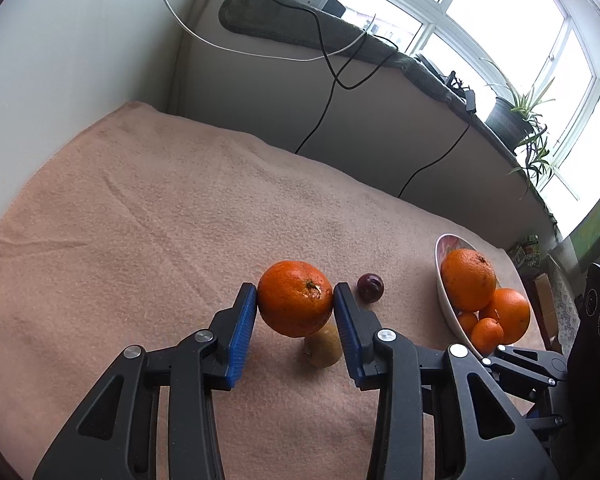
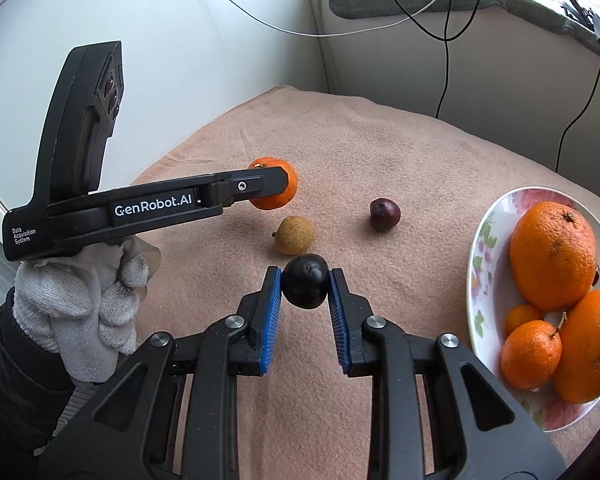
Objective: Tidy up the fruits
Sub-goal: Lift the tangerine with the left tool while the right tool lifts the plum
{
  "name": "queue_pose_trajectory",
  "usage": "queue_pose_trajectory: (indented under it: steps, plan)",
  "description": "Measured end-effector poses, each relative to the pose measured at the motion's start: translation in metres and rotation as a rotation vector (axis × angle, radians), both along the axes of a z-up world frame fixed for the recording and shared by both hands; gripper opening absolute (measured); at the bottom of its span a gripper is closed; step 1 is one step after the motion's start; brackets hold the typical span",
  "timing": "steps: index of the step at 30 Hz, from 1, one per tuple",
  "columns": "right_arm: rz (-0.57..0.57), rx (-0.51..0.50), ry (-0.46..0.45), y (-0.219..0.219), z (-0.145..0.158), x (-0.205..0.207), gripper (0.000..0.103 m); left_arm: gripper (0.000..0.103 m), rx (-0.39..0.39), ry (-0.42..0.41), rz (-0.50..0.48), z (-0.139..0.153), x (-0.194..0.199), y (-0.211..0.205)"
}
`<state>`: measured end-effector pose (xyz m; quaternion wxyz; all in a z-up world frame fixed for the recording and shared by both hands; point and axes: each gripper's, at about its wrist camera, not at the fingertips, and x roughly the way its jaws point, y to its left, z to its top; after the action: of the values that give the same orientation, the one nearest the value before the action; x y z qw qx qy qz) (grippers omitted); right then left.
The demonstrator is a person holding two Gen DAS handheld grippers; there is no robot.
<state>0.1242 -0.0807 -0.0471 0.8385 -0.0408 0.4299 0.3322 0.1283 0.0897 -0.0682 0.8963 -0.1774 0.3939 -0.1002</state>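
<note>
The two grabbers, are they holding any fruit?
Left gripper squeezes the tangerine by its sides; right gripper squeezes the dark plum by its sides.

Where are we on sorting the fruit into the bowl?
Done: four oranges sit in the floral bowl. In hand: the left gripper grips a mandarin; the right gripper grips a dark plum. Left on the cloth: a brownish fruit and a reddish-purple fruit.
</note>
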Motion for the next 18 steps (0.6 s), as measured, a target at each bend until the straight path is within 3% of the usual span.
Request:
queue_pose_trajectory:
  steps: [18]
  plan:
    - [-0.185, 0.052, -0.112, -0.089, 0.045, -0.019, 0.025, 0.038, -0.014, -0.065, -0.074, 0.028, -0.016, -0.040]
